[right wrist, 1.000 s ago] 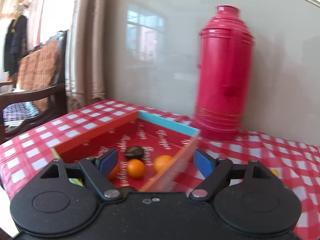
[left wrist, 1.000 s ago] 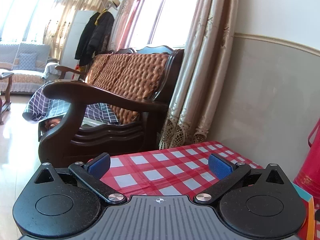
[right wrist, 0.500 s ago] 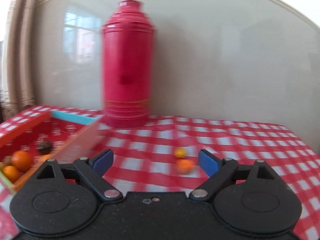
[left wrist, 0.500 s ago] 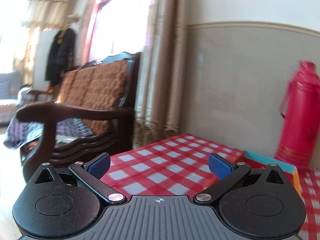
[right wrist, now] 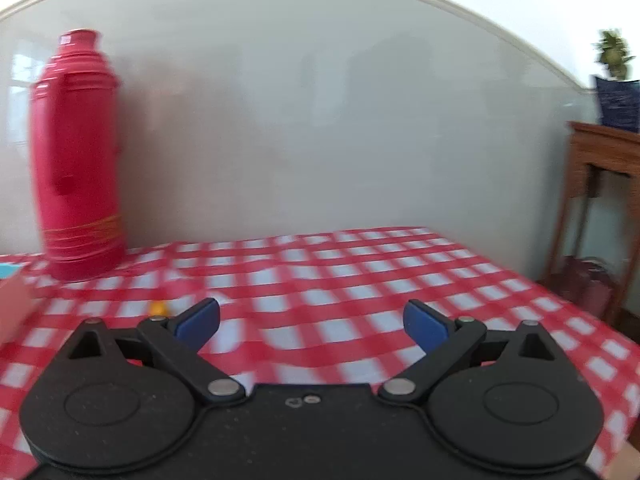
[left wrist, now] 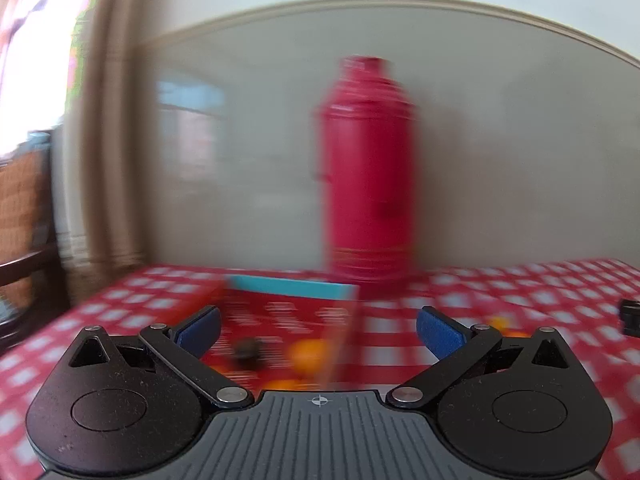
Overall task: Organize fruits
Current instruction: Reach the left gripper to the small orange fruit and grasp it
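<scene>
In the blurred left wrist view a red box (left wrist: 288, 316) with a blue far rim lies on the checked tablecloth. It holds an orange fruit (left wrist: 310, 354) and a dark fruit (left wrist: 248, 350). My left gripper (left wrist: 318, 330) is open and empty in front of the box. Small orange fruits (left wrist: 500, 324) lie on the cloth to its right. In the right wrist view my right gripper (right wrist: 312, 322) is open and empty above the cloth. A small orange fruit (right wrist: 158, 307) lies just left of its left finger.
A tall red thermos (left wrist: 370, 172) stands behind the box by the wall; it also shows in the right wrist view (right wrist: 76, 156). A wooden side table (right wrist: 600, 184) stands beyond the table's right edge. A wooden chair (left wrist: 24, 216) stands at the left.
Both grippers have swung to the right. The left view now faces the box and thermos instead of the chair. The right view has passed the loose fruits toward the table's right end.
</scene>
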